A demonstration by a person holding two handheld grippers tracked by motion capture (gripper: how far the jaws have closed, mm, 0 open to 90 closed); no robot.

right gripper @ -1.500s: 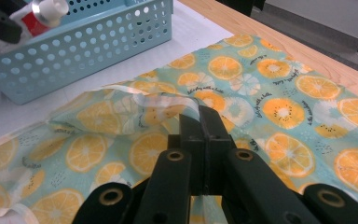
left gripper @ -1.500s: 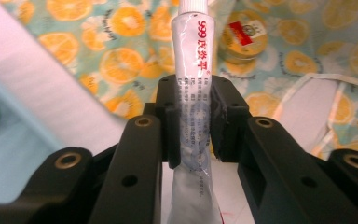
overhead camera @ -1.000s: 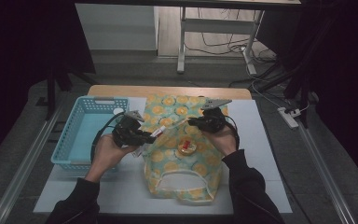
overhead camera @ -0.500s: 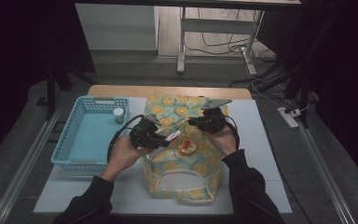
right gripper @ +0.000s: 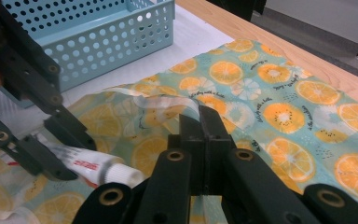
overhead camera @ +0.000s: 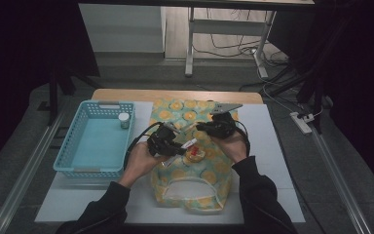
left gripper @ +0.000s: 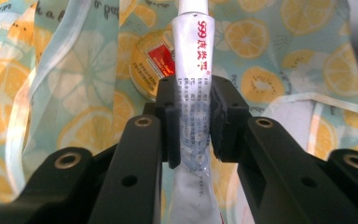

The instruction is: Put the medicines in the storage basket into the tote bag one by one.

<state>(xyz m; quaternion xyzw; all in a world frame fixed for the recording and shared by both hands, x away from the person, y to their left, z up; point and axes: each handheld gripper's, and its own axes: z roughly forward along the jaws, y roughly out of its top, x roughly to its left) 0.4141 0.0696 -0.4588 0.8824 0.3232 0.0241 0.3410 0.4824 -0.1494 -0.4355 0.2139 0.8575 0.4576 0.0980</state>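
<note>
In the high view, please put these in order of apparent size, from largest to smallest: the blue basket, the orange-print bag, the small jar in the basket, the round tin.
1. orange-print bag
2. blue basket, somewhat smaller
3. round tin
4. small jar

The tin and the jar look nearly alike; that order is unsure.

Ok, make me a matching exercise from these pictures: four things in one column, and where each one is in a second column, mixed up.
Things:
1. white tube
2. small jar
3. round tin
4. blue basket

Places:
A. lying on the orange-print bag
B. clamped in the left tongs
C. on the table, left of the bag
D. standing in the basket's far corner

Pairs: 1-B, 2-D, 3-A, 4-C
</note>
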